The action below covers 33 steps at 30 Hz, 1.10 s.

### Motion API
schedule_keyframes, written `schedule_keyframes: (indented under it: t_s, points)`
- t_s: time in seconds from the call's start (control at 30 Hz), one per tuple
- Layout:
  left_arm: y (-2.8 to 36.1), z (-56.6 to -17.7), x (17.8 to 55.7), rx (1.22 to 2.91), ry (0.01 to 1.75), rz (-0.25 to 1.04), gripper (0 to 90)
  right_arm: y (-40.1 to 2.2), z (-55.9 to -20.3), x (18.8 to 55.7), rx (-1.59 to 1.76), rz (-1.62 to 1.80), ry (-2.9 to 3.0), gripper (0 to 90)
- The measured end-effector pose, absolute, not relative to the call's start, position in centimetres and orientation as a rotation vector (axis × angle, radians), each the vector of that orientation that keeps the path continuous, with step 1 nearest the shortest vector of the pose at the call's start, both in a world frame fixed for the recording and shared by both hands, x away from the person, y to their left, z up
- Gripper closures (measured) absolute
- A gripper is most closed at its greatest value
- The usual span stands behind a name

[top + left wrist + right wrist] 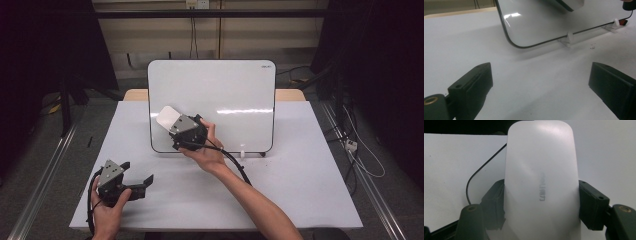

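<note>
the left gripper (131,184) rests at about 7 o'clock on the counter (280,190), jaws spread wide with nothing between them, pointing toward the board's lower left corner. it looks idle, so the main risk near the person is small: a careless swing of it could knock one of the little white feet (568,39) that prop the board.

farther in, near the middle, the right gripper (176,125) pinches a white eraser (541,182) by its two long sides and holds it against the lower left area of the whiteboard (235,95), at roughly 9 o'clock on the board's face. the eraser's smooth rounded shell could slip or twist out of that side grip if it is pressed hard or dragged fast. a firm push could also tip the upright board backward or slide it on its feet toward 12 o'clock. the trailing cable (235,162) might snag the board's lower edge.

count: one whiteboard, one eraser, two feet, two grippers, one counter.
</note>
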<state>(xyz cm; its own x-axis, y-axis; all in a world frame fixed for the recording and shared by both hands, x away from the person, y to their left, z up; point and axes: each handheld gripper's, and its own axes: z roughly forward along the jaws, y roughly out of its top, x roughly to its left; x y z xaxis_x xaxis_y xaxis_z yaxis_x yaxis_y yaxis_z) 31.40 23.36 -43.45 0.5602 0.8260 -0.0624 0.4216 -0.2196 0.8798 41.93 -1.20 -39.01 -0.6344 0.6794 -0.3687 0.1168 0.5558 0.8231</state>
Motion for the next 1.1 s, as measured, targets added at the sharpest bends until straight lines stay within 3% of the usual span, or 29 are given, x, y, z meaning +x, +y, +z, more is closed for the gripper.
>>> schedule_keyframes:
  t_s: [1.1]
  points:
    - [23.6, -43.5, 31.2, 1.837, 1.036, 0.536, 5.3, -10.6, -37.0, 40.9, 0.798, 0.985, 1.946, 31.5]
